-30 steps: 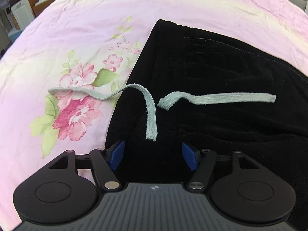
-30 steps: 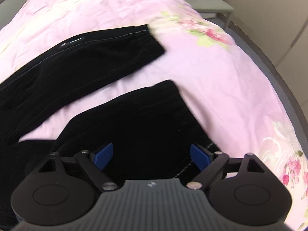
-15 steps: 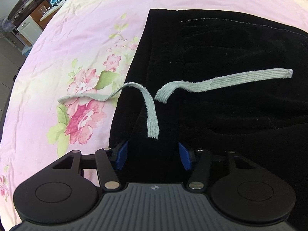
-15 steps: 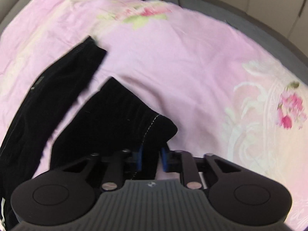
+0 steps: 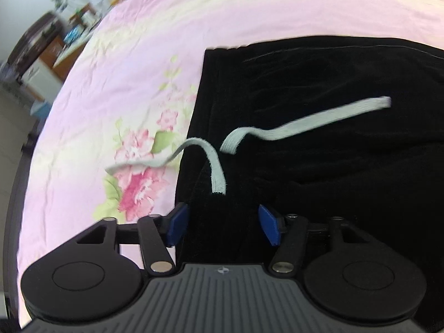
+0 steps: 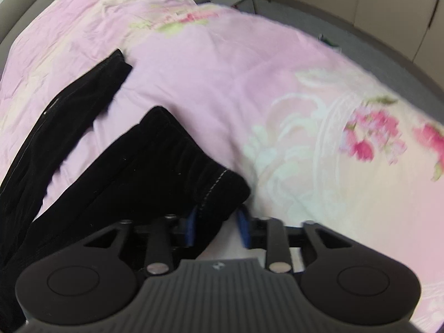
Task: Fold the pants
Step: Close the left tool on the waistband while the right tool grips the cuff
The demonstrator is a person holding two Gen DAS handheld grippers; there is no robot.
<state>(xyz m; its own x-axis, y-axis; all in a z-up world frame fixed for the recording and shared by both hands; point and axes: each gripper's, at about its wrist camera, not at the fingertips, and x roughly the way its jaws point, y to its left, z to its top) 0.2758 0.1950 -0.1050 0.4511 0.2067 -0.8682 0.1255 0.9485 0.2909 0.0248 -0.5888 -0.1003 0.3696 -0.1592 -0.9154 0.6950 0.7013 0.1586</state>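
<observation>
**Both ends of the pants taken up for the first fold**

The black pants (image 5: 319,144) lie spread on the pink floral bedspread (image 5: 194,27), waist toward one side of the bed and the two legs running apart toward the far edge. At the waist, the pale drawstring (image 5: 305,122) trails loose, one end across the dark cloth and the other out onto the printed flowers.

The right gripper (image 6: 217,224) has the near leg's cuff (image 6: 219,191) between its blue pads. Its jaws have just been opening again after a tight pinch, so the hold looks loose and I cannot tell whether the pads press the cloth. Taking the cuff probably serves to carry this leg over the other leg (image 6: 83,94).

The left gripper (image 5: 222,226) stands released, straddling the waistband edge, likely ready to pin or lift that corner.
</observation>
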